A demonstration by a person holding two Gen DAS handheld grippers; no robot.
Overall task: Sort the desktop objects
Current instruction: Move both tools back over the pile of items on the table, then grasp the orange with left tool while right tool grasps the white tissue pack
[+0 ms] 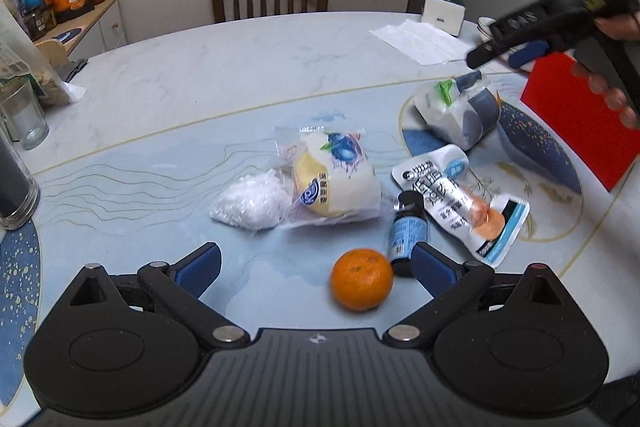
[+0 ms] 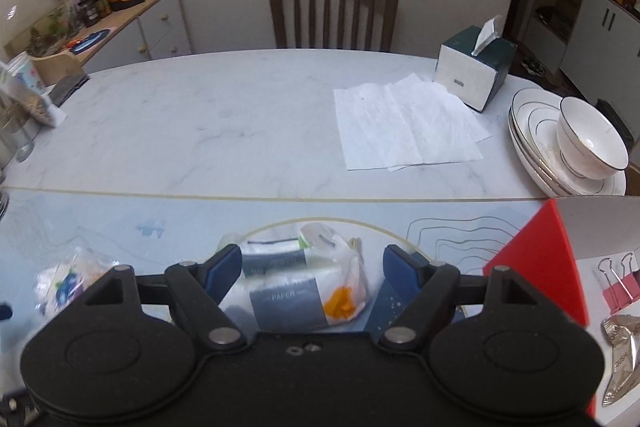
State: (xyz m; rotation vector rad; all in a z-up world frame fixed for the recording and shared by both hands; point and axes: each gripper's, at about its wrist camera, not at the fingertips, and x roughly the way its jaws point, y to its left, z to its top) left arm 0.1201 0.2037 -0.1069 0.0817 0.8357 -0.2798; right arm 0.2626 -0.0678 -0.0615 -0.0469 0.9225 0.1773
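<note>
My left gripper (image 1: 316,263) is open low over the table, with an orange (image 1: 361,279) between its fingers, nearer the right one. Just beyond lie a small blue-labelled bottle (image 1: 406,231), a blueberry bread packet (image 1: 336,179), a crumpled white plastic wad (image 1: 250,205) and a white snack pouch (image 1: 460,199). My right gripper (image 2: 312,261) is open above a pack of paper tissues (image 2: 296,283), which shows between its fingers. From the left wrist view, that right gripper (image 1: 500,57) hovers over the tissue pack (image 1: 458,111). A red box (image 2: 532,267) at the right holds binder clips (image 2: 620,287) and a foil packet (image 2: 624,351).
A tissue box (image 2: 474,71), flat paper sheets (image 2: 404,123) and stacked plates (image 2: 528,131) with a bowl (image 2: 592,143) sit at the far right. A glass (image 1: 24,119) and a dark bottle (image 1: 12,187) stand at the left edge. A wooden chair (image 2: 334,11) is behind the table.
</note>
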